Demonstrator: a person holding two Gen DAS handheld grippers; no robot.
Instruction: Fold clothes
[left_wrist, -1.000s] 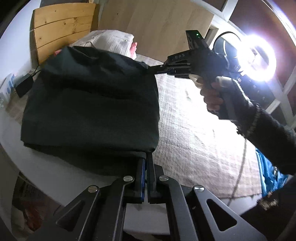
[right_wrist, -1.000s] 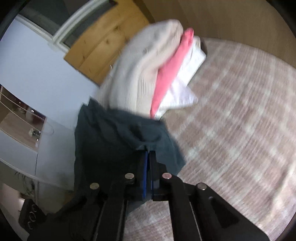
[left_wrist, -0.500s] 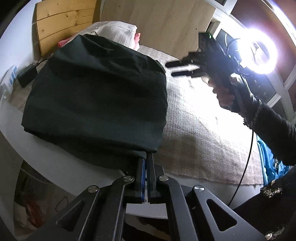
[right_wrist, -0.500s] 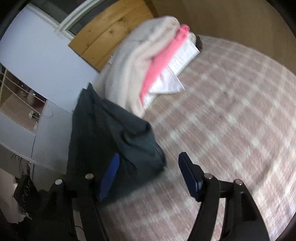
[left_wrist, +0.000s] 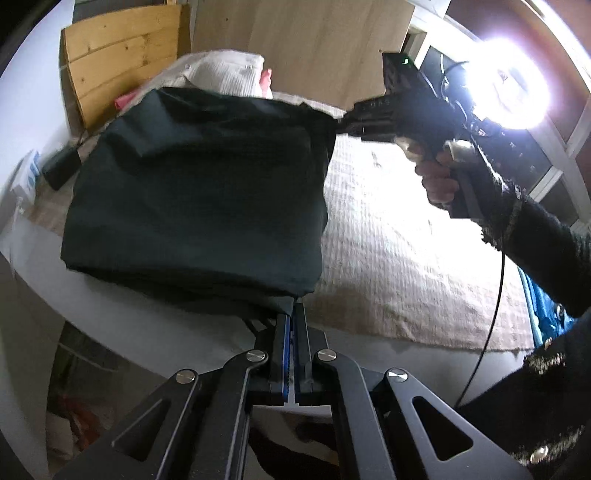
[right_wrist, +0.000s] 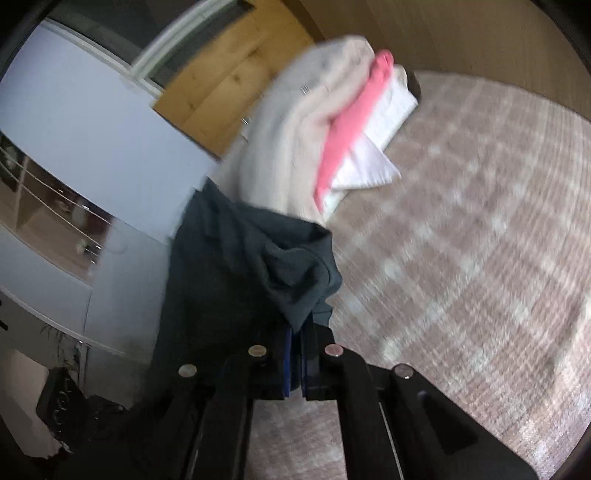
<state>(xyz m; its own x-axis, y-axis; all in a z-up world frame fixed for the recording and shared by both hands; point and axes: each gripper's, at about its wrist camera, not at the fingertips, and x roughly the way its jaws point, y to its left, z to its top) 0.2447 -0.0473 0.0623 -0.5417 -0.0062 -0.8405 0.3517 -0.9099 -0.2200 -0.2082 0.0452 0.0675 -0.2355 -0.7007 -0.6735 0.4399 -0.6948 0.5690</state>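
- left gripper (left_wrist: 294, 314) clamped on near corner of dark garment (left_wrist: 207, 192); right gripper (right_wrist: 295, 325) clamped on far corner
- garment half-folded at table's left edge, on checked cloth (left_wrist: 388, 251), beside folded stack (right_wrist: 332, 129)
- keep both corners level, edge taut; lay flat, avoid stack

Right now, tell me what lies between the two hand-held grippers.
The dark garment, pinched at corners by the left hand-held gripper and right hand-held gripper, spans the stretch between them. The left wrist view shows it.
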